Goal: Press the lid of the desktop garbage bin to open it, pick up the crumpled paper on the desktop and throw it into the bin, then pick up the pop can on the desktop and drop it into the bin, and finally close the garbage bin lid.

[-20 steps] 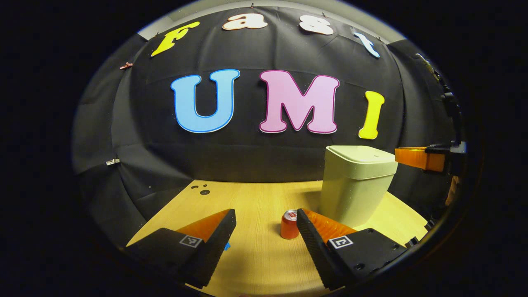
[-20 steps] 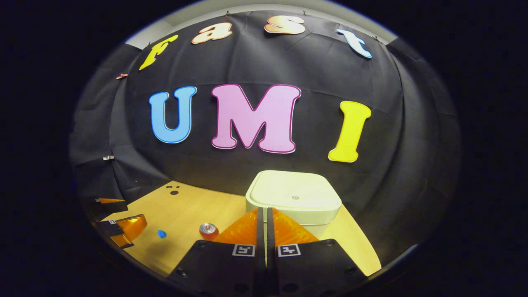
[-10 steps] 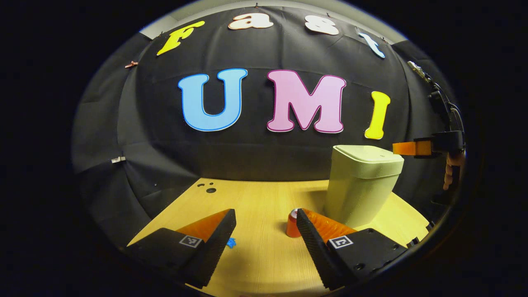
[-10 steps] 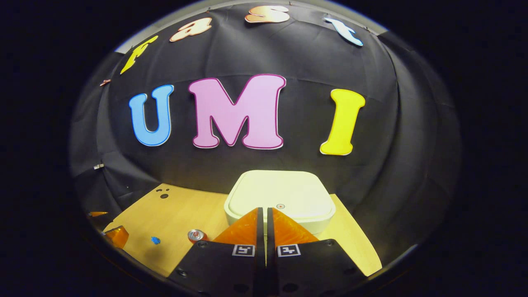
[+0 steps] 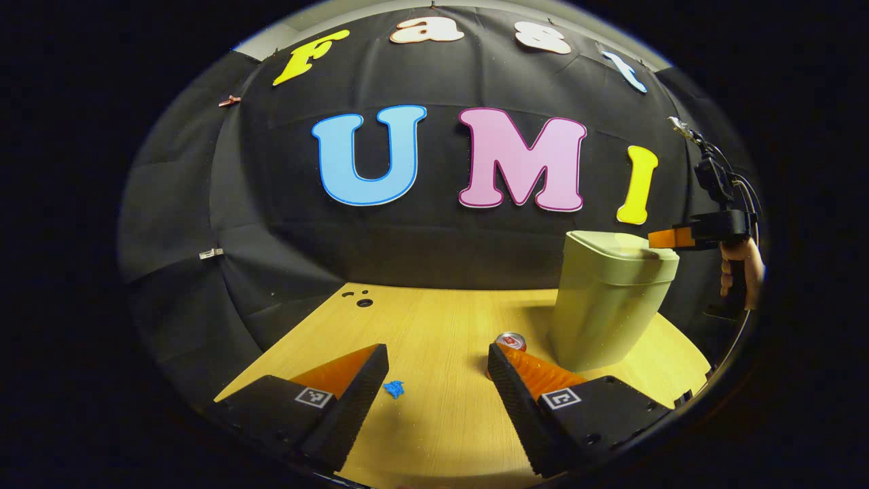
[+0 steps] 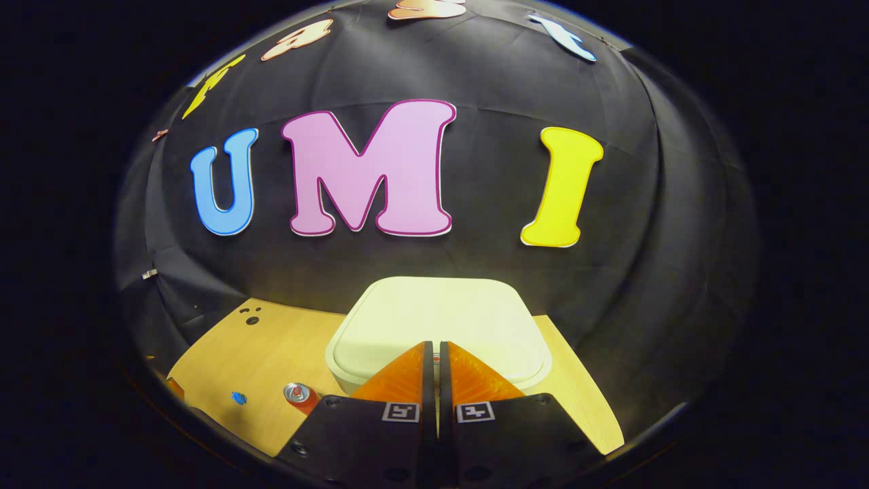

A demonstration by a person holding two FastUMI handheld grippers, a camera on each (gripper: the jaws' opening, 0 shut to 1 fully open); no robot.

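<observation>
Now, in the right gripper view, the right gripper [image 6: 434, 350] sits at the bottom centre of the frame with its two fingers pressed together, nothing between them, and their tips lie over the near edge of the lid [image 6: 441, 319] of the pale garbage bin [image 6: 343, 370]; whether they touch it I cannot tell from this view. The lid lies flat and closed on the bin. At the lower left of that frame the pop can [image 6: 299, 396] stands upright on the wooden table [image 6: 271, 353], and farther left a small blue scrap of crumpled paper [image 6: 238, 398] lies on the table, apart from the can.

In the left gripper view, the left gripper [image 5: 438, 363] shows at the bottom of the frame with its fingers spread wide apart and holding nothing. The crumpled paper [image 5: 394, 388] lies on the table [image 5: 434, 319] just beside the inner edge of the finger on the left. The pop can [image 5: 509, 341] stands just past the tip of the finger on the right, partly hidden by it. The garbage bin [image 5: 607, 305] stands at the right of the frame, near the can, with its lid [image 5: 614, 244] down. At the far right edge, level with the top of the bin, the right gripper [image 5: 662, 238] reaches in to the lid's edge, and a hand [image 5: 740, 268] holds it from behind.
</observation>
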